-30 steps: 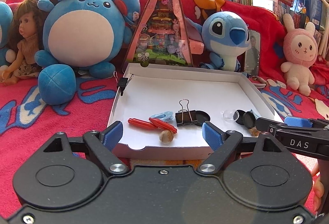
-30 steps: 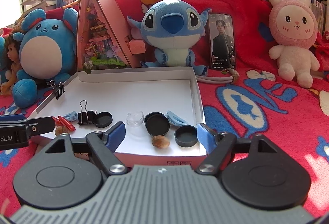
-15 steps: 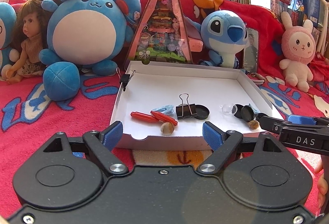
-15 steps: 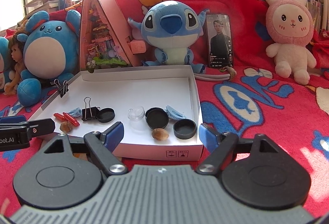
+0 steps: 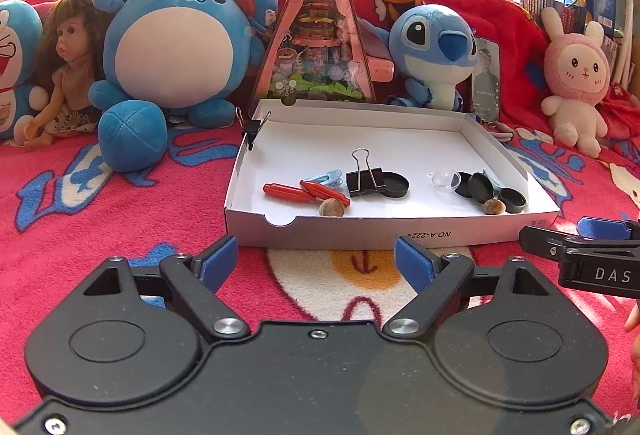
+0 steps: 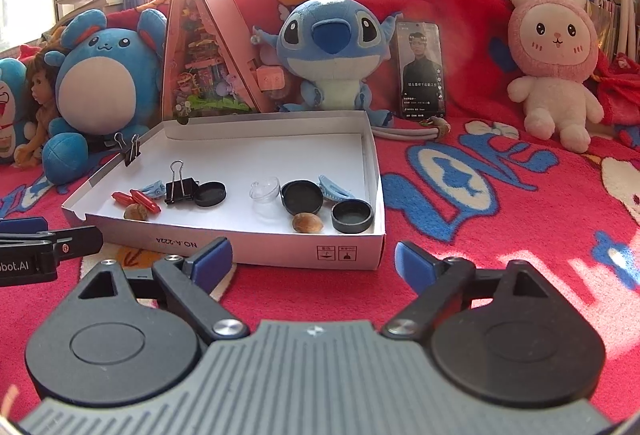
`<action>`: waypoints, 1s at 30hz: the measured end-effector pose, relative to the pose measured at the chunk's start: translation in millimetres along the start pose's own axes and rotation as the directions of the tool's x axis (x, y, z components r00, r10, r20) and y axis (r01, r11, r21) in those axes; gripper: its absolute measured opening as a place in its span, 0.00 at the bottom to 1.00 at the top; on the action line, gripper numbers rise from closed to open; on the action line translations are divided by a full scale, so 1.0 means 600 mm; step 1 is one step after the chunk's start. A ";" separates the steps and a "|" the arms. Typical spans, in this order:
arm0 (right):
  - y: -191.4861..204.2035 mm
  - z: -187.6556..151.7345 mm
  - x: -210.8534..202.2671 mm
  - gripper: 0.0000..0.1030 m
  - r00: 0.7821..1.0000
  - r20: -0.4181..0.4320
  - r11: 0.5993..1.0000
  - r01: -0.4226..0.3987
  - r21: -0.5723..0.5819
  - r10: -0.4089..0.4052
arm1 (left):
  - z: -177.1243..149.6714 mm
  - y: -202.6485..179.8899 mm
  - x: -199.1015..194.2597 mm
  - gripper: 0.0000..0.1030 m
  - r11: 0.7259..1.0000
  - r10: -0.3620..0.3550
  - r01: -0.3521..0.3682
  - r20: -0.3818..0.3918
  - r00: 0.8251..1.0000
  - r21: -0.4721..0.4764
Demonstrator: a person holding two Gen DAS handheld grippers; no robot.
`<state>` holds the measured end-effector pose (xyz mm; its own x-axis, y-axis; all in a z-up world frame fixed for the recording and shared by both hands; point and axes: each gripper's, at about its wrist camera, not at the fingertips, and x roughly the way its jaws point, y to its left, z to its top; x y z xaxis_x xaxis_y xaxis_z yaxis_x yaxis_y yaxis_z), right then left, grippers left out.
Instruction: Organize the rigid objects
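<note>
Trinkets lay along the near wall of a shallow white box (image 6: 372, 171): red capsules (image 6: 140, 200), a binder clip (image 6: 180, 189), black caps (image 6: 352, 216), a clear dome (image 6: 264, 189) and nuts (image 6: 307, 223). All looked light, stiff and smooth; the clip's wire loops offered the surest hold. Left gripper (image 5: 316, 263) hung empty and spread before the box; right gripper (image 6: 308, 261), also empty, was widening.

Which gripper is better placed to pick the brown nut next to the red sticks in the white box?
Left. The left gripper faces that nut directly; the right gripper, jaws opening, empty, faces the box's other end.
</note>
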<state>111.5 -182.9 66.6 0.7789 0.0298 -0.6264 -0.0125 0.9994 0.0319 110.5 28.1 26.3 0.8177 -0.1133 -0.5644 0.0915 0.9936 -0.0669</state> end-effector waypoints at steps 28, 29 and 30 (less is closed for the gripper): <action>0.003 -0.033 0.006 0.93 0.998 -0.056 1.000 0.024 0.018 -0.023 | -0.026 -0.007 0.019 0.83 0.999 0.030 -0.029 -0.052 0.998 0.025; 0.004 -0.033 0.007 0.93 0.998 -0.057 1.000 0.026 0.018 -0.025 | -0.027 -0.006 0.020 0.83 0.999 0.033 -0.031 -0.053 0.998 0.025; 0.005 -0.034 0.008 0.93 0.998 -0.059 0.999 0.028 0.017 -0.027 | -0.027 -0.006 0.021 0.83 0.999 0.036 -0.034 -0.055 0.998 0.026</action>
<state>102.7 -179.7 47.8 0.7408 0.0037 -0.6717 0.0199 0.9994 0.0274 111.5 22.7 5.9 0.7881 -0.0778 -0.6106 0.0779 0.9966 -0.0265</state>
